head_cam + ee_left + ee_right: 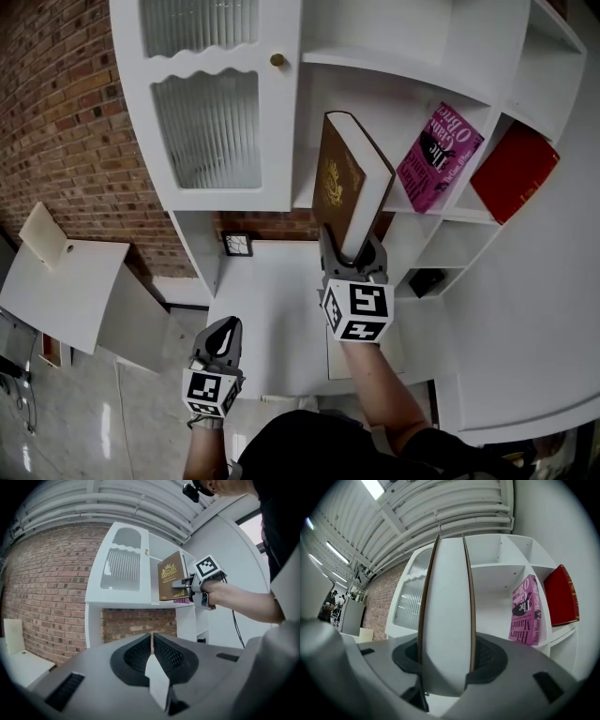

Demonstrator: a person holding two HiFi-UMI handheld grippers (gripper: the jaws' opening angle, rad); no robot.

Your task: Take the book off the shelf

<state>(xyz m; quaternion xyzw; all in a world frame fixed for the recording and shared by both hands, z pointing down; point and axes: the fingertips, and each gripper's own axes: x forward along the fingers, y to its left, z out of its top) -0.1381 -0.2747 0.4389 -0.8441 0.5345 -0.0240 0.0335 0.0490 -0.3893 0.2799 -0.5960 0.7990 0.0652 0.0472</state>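
A thick brown book [349,183] with a gold emblem on its cover stands upright in the air in front of the white shelf unit [375,75], clear of the shelf board. My right gripper [354,255] is shut on its lower end, one jaw on each cover. In the right gripper view the book's white page edge [445,620] fills the space between the jaws. The left gripper view shows the book [169,576] held out by the person's hand. My left gripper [221,339] hangs low at the left, shut and holding nothing.
A pink book [439,157] leans on the same shelf to the right, and a red book [514,172] stands in the compartment beyond it. A ribbed-glass cabinet door [206,127] is at the left. A white desk surface [272,319] lies below, with a brick wall behind.
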